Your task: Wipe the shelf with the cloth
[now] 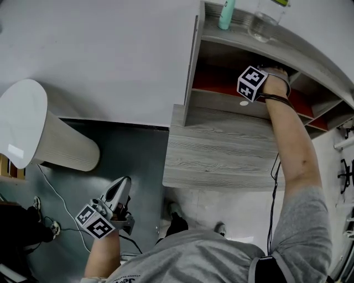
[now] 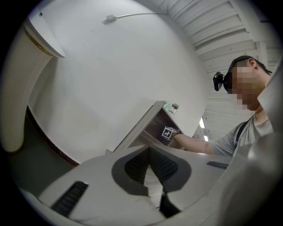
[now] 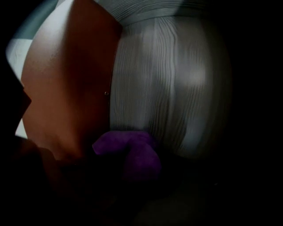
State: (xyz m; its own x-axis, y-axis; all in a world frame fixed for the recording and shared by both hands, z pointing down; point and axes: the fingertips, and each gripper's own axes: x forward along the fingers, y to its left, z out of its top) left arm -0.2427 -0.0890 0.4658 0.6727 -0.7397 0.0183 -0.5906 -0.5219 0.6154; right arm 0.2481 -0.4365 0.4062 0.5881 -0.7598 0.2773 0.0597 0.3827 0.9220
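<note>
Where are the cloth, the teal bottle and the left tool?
cloth (image 3: 132, 152): right gripper view, purple bunch's middle.
teal bottle (image 1: 226, 14): head view, lower body.
left tool (image 1: 125, 182): head view, between its fingertips.

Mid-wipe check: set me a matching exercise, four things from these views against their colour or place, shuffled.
Things:
1. cloth
2. bottle
3. left gripper
4. back panel

Colour or place:
A. red
B. low, over the dark floor
C. purple, inside the shelf
D. teal, on the shelf top

Pairs: 1-C, 2-D, 3-B, 4-A

Bright overall, fisheye edges, shelf (image 1: 221, 100) interior dark
</note>
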